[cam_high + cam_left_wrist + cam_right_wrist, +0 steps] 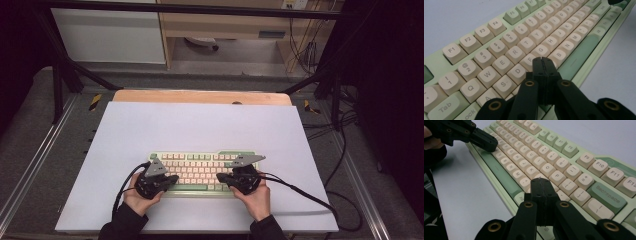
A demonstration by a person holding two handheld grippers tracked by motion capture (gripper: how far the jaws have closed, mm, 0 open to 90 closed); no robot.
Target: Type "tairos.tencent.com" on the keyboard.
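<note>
Roughly centred near the front edge of the white bench (200, 125), a mint-green mechanical keyboard (200, 172) with cream keycaps lies flat, long axis running left to right across the bench, function row on the far side and green spacebar (580, 53) toward the person, so it faces them in normal typing position. Left tool (172, 179): jaws pressed together with nothing between them, tip over the F/G keys in the left gripper view (543, 60), close above or touching, cannot tell which. Right tool (220, 177): jaws also pressed together and empty, tip over the keys near P and the punctuation row (539, 181). Handling, as a judgement: rigid plastic case, moderately heavy, won't flex; smooth bench means it could slide if shoved sideways. Keycaps are small, sprung and give under light pressure, and could pop off if pried. For pressing, touch one cap straight down with the closed tip; for moving, take hold of the short end edges, not the keys.
</note>
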